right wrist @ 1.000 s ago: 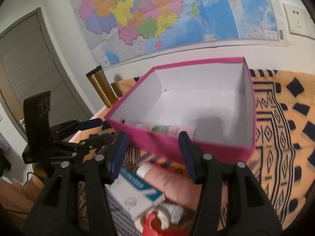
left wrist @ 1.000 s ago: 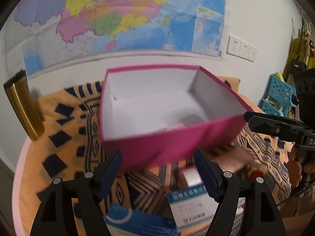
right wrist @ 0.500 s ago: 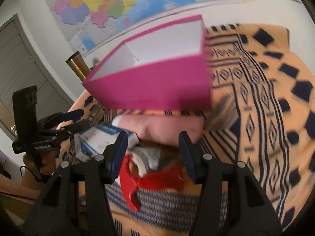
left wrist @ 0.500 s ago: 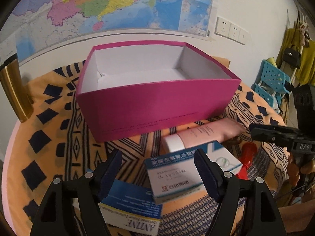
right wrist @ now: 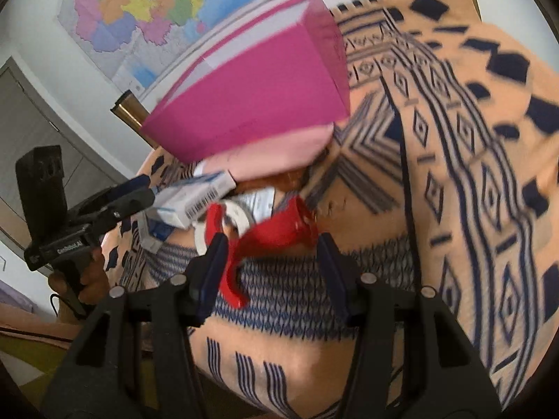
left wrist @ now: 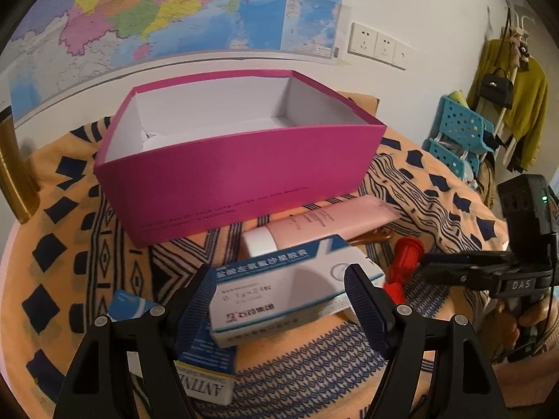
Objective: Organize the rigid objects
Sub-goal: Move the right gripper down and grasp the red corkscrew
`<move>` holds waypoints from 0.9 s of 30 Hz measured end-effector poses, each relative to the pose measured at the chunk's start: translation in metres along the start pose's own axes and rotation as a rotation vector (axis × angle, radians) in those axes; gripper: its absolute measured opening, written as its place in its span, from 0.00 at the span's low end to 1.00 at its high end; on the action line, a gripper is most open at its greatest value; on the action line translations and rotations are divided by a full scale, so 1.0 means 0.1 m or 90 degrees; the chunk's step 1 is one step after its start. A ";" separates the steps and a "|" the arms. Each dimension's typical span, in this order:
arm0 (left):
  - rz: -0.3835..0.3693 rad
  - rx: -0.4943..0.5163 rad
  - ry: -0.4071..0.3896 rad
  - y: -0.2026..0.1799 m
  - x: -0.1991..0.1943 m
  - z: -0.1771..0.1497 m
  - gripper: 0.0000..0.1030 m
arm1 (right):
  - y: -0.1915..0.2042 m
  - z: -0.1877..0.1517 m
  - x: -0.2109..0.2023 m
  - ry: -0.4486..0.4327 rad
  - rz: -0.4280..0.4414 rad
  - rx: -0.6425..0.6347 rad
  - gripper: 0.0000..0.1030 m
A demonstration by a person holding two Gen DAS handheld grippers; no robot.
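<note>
Patterned orange cloth with dark blue diamonds and stripes covers the bench, which stands against a white wall hung with a large colored map. A magenta box, open and white inside, sits toward the back of the cloth; what it holds cannot be made out. In front of it lie a pink tube with a white cap, a white-and-blue carton, a second blue-and-white carton partly beneath it, and a red plastic tool just beside them. The left gripper hangs over the white-and-blue carton with its jaws apart, the carton between them but not pinched. The right gripper, also released and holding nothing, hovers above the red tool at the near edge of the pile; its view is blurred. A gold-colored flask stands at the left edge of the bench. Wall sockets sit right of the map, and a blue perforated rack and a mustard garment on a stand fill the far right corner. A grey door shows in the right wrist view.
</note>
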State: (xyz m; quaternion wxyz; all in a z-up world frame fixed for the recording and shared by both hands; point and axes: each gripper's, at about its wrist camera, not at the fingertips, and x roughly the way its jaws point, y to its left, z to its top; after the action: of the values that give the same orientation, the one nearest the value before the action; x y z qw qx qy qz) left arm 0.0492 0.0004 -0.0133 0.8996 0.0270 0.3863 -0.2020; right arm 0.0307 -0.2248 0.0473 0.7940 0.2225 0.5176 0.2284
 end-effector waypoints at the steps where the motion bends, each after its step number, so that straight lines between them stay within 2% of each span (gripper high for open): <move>1: -0.002 0.000 0.001 -0.01 0.00 0.00 0.75 | -0.01 -0.02 0.03 0.004 0.006 0.008 0.54; 6: -0.009 0.002 0.000 -0.04 -0.01 -0.01 0.75 | -0.03 0.03 0.17 0.003 0.022 0.043 0.54; 10: -0.011 0.001 0.000 -0.04 -0.01 -0.02 0.75 | 0.00 0.12 0.29 -0.007 0.002 0.058 0.54; 13: -0.014 0.000 0.001 -0.03 0.00 -0.02 0.75 | 0.10 0.14 0.35 -0.011 -0.039 0.033 0.54; 14: -0.015 -0.001 0.002 -0.03 0.01 -0.02 0.75 | 0.14 0.14 0.36 -0.011 -0.054 0.019 0.52; 16: -0.018 -0.002 0.002 -0.03 0.01 -0.03 0.75 | 0.16 0.14 0.38 -0.011 -0.092 0.004 0.34; 21: -0.026 -0.001 -0.001 -0.05 -0.01 -0.02 0.75 | 0.01 0.13 0.29 -0.021 -0.090 0.030 0.27; 27: -0.055 0.006 -0.006 -0.12 -0.03 0.01 0.75 | -0.15 0.07 0.03 -0.044 -0.069 0.069 0.27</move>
State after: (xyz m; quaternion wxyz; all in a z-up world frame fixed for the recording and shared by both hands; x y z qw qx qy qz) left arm 0.0440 -0.0097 -0.0093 0.8917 0.0136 0.3820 -0.2423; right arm 0.0405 -0.2356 0.0386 0.8094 0.2449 0.5125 0.1490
